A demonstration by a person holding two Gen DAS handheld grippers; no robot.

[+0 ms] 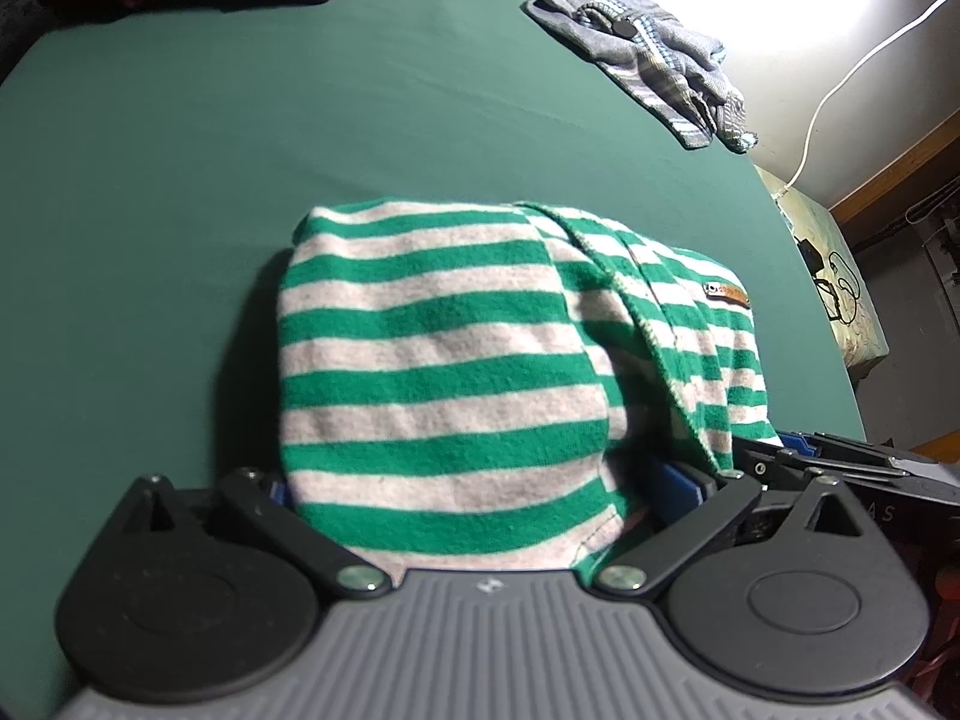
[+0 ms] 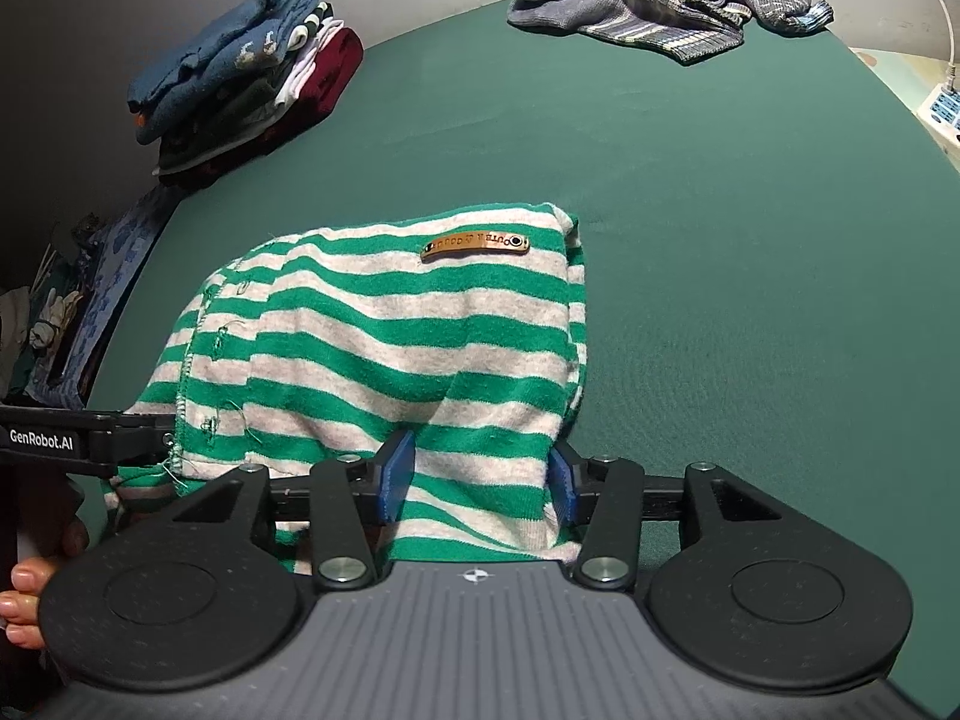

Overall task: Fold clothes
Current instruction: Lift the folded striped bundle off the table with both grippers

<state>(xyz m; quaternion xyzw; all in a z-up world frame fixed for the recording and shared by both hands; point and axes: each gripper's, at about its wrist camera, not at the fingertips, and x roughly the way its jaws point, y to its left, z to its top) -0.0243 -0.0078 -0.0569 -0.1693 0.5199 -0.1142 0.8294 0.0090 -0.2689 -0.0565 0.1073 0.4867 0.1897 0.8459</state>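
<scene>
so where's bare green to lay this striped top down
Free: the broad green sheet between the striped top, the folded stack and the crumpled grey garment. Crowded: far left corner, far right edge.

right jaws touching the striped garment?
Touching. Right wrist view: the striped garment bunches between the right gripper pads; the left blue pad presses into the cloth, and the right pad sits against its edge.

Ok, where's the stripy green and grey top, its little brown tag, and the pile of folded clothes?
green and grey striped knit top (image 2: 384, 336), right wrist view, middle of the cloth.
small brown leather tag (image 2: 475, 242), right wrist view, its centre.
stack of folded clothes (image 2: 240, 78), right wrist view, blue top layer.
</scene>
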